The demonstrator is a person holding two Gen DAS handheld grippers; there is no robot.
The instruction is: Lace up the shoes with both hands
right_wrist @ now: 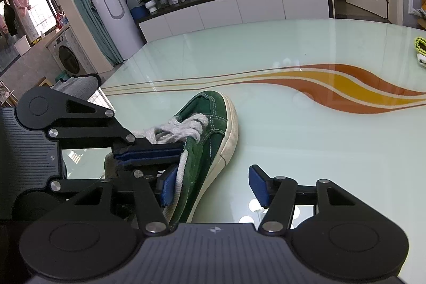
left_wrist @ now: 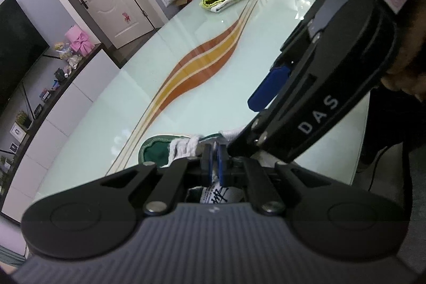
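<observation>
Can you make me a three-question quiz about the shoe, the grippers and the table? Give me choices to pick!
1. Where is the shoe?
A on the glass table
B on the floor
C on a chair

2. What colour is the shoe?
A red
B green
C black

3. How is the right gripper?
A shut tight
B open
C gone

Answers: A, its sole rests on the table; B, green suede with white laces; B, its blue fingers stand wide apart, while the left gripper is pinched shut.
</observation>
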